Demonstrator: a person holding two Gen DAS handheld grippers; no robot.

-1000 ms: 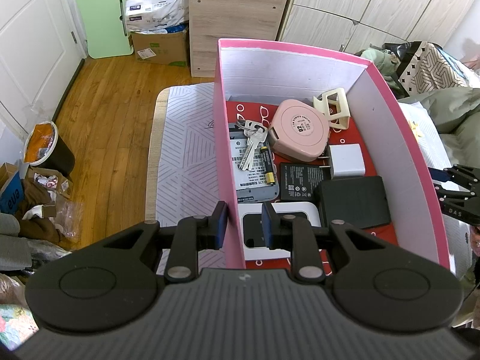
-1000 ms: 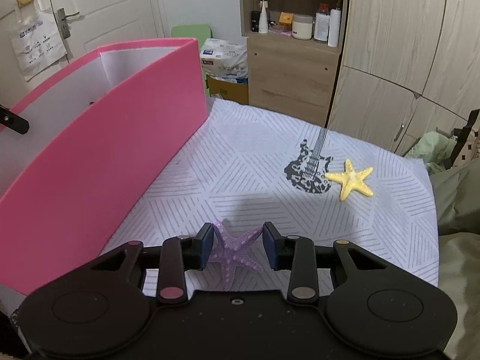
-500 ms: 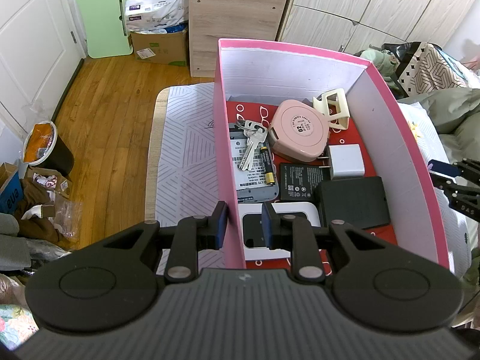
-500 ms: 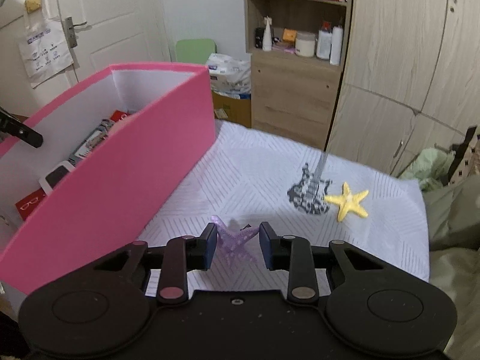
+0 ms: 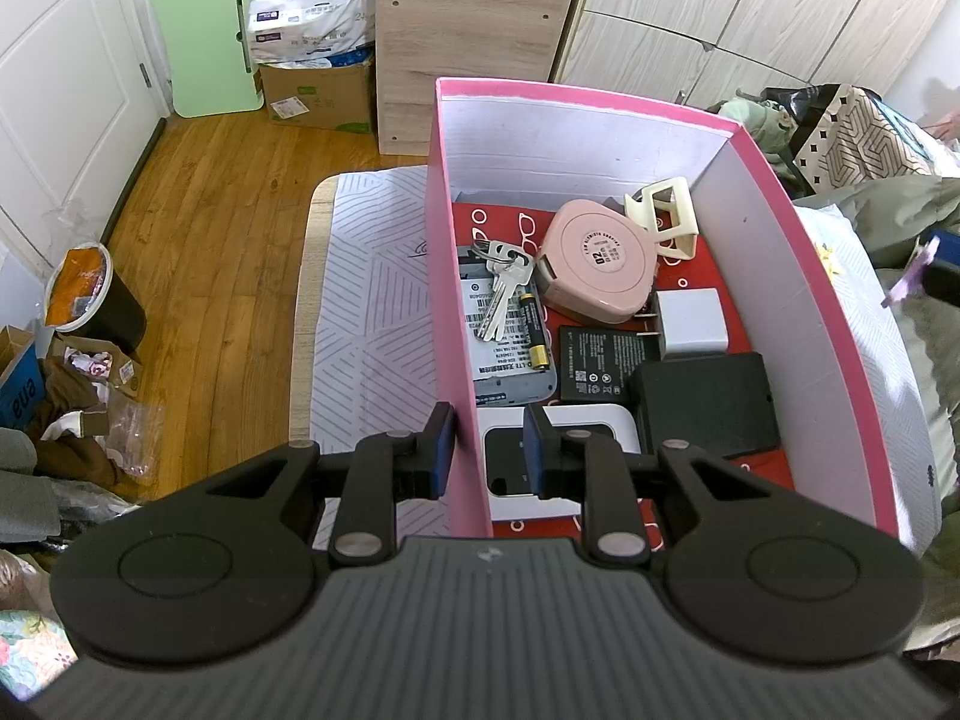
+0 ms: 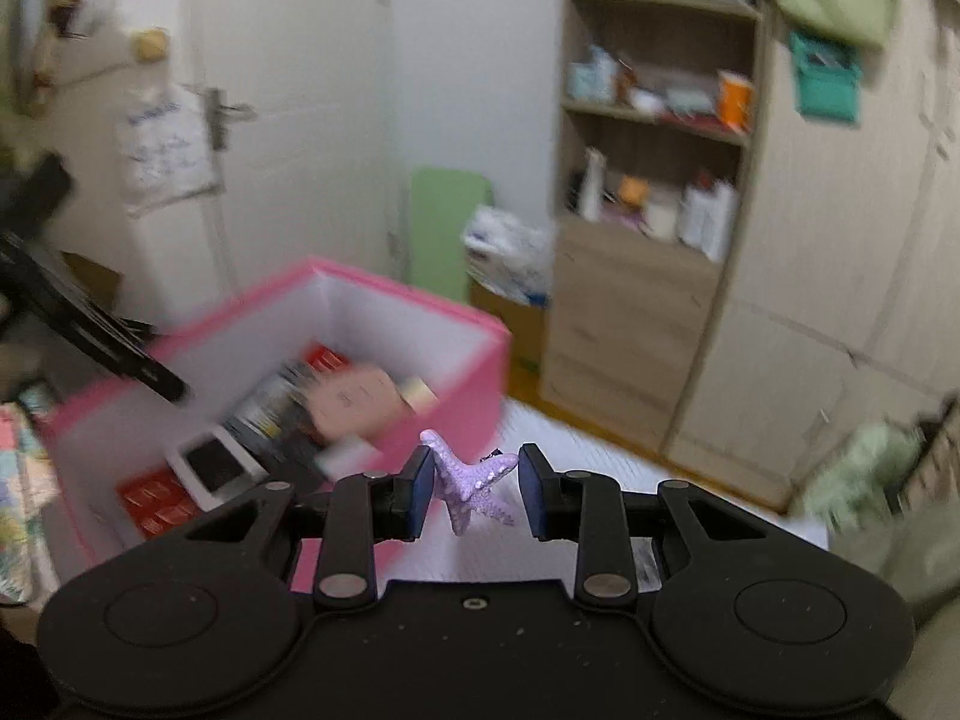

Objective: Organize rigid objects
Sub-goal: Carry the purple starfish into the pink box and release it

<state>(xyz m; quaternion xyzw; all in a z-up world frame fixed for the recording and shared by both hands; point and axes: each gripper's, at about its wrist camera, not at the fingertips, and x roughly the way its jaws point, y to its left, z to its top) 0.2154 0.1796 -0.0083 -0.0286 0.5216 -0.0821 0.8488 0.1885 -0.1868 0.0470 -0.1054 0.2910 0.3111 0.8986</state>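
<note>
right tool (image 6: 475,489) grips a bumpy purple starfish (image 6: 471,480) in the air beside the pink box (image 5: 444,276), left tool (image 5: 487,450) pinches that box's near left wall, and inside lie a round pink case (image 5: 597,261) marked "02", keys (image 5: 501,294), a battery (image 5: 534,330).

Purple starfish (image 6: 474,483) aloft between tool pads, beside open pink box (image 6: 384,294).
</note>
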